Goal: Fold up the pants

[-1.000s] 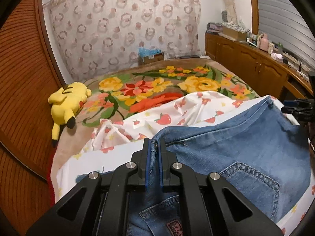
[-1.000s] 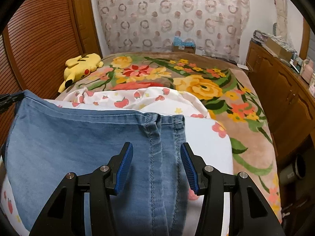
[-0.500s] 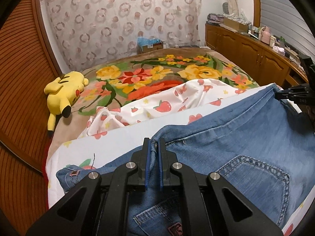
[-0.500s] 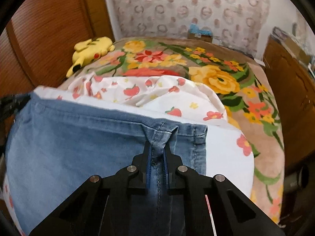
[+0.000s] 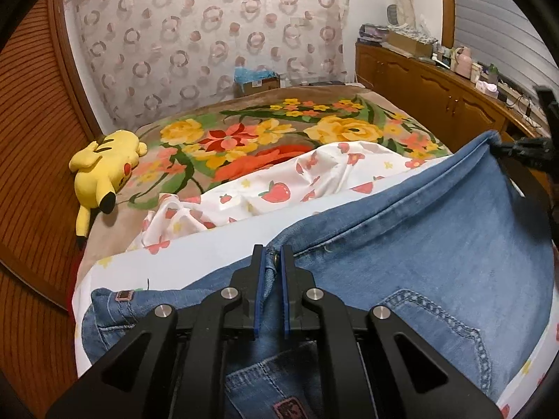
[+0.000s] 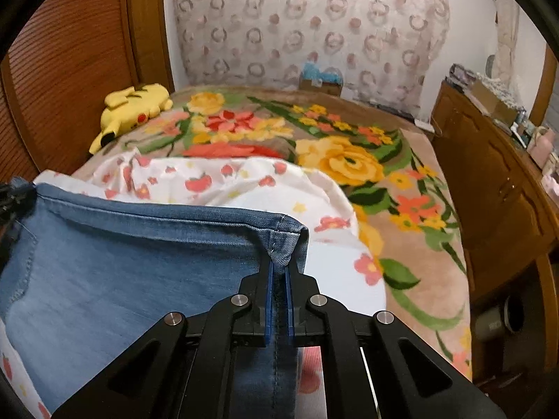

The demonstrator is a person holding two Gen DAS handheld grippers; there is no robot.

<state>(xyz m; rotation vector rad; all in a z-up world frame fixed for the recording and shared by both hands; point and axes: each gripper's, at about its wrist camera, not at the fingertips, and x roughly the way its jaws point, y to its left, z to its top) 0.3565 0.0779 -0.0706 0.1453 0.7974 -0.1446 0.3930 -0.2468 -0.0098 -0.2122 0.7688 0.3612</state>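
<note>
Blue denim pants (image 5: 436, 244) lie across a white strawberry-print sheet (image 5: 272, 192) on the bed. My left gripper (image 5: 273, 255) is shut on the pants' edge by a metal button, with a back pocket to its right. My right gripper (image 6: 278, 265) is shut on a seam at the hem corner of the pants (image 6: 122, 262), pinching the cloth into a small peak. The hem runs taut from that corner to the left, where the left gripper's black tip (image 6: 10, 195) shows. In the left wrist view the right gripper (image 5: 520, 146) holds the far corner at the right edge.
A floral blanket (image 6: 349, 160) covers the bed beyond the sheet. A yellow plush toy (image 5: 101, 171) lies at its left side by a wooden slatted wall (image 5: 31, 139). Wooden cabinets (image 6: 489, 174) with clutter on top run along the right. A patterned curtain (image 5: 209, 35) hangs behind.
My right gripper went from open around the pants' seam to shut on it, bunching the hem corner. The hem between the two grippers has drawn straighter and lifted slightly.
</note>
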